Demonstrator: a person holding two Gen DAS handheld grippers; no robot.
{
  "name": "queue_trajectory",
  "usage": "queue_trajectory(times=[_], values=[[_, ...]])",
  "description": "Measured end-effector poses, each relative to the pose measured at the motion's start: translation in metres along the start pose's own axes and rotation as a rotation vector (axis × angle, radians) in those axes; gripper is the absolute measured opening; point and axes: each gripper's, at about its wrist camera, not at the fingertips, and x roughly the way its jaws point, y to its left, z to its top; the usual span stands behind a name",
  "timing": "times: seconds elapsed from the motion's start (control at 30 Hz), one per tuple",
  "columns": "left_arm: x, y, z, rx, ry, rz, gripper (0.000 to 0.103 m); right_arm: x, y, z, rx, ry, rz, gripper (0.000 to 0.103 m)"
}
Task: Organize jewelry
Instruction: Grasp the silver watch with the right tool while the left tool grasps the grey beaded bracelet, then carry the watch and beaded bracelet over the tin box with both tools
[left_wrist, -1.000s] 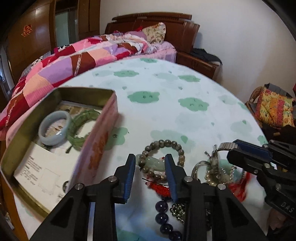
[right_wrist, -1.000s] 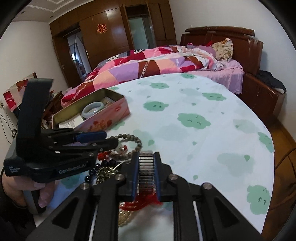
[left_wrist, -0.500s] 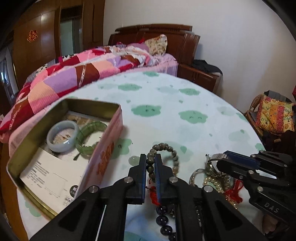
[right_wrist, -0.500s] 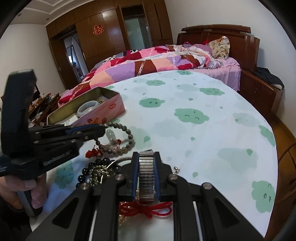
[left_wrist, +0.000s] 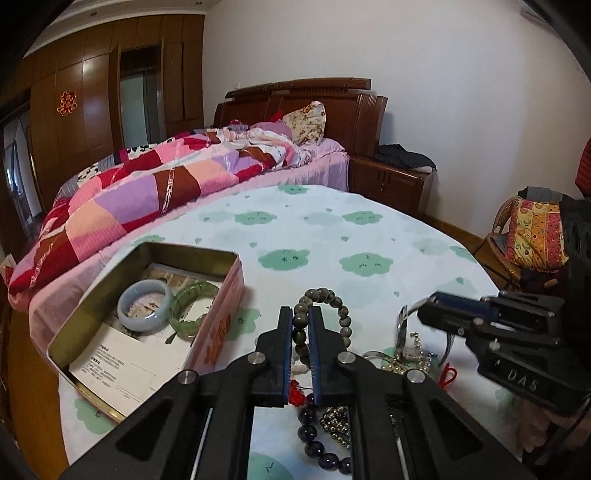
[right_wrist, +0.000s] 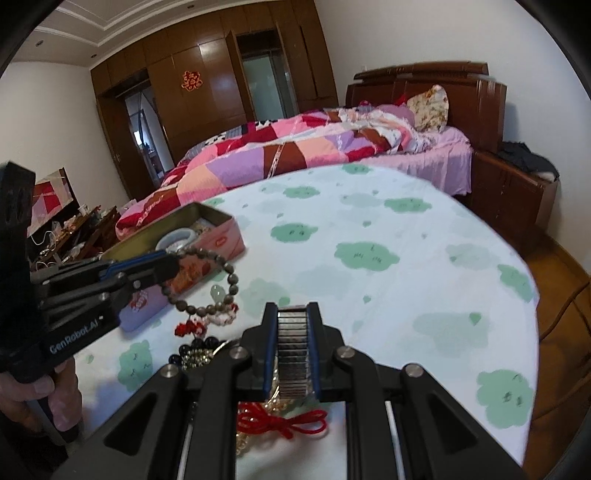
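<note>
My left gripper (left_wrist: 300, 312) is shut on a grey bead bracelet (left_wrist: 341, 312) and holds it lifted above the table; from the right wrist view the bracelet (right_wrist: 232, 277) hangs with a pale jade pendant (right_wrist: 218, 293) and red tassel. My right gripper (right_wrist: 291, 308) is shut on a metal link watch band (right_wrist: 291, 354). An open pink tin (left_wrist: 221, 332) at the left holds a pale bangle (left_wrist: 146, 304) and a green bangle (left_wrist: 190, 308). More jewelry lies in a pile: dark purple beads (left_wrist: 314, 435), pearls (left_wrist: 406, 363), a red cord (right_wrist: 284, 422).
The round table wears a white cloth with green cloud prints (left_wrist: 365, 264). A bed with a patchwork quilt (left_wrist: 147, 192) stands behind it. A wicker chair with a patterned cushion (left_wrist: 535, 236) is at the right. Cards line the tin's floor (left_wrist: 122, 365).
My left gripper closed on the grey bead bracelet and lifted it off the pile. My right gripper stayed shut on the watch band and rose slightly.
</note>
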Motion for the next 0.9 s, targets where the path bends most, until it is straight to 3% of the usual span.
queue_trajectory(times=[0.9], values=[[-0.027,0.002,0.012,-0.008,-0.066,0.03,0.007,-0.023,0.009,0.021,-0.011,-0.089,0.025,0.018]])
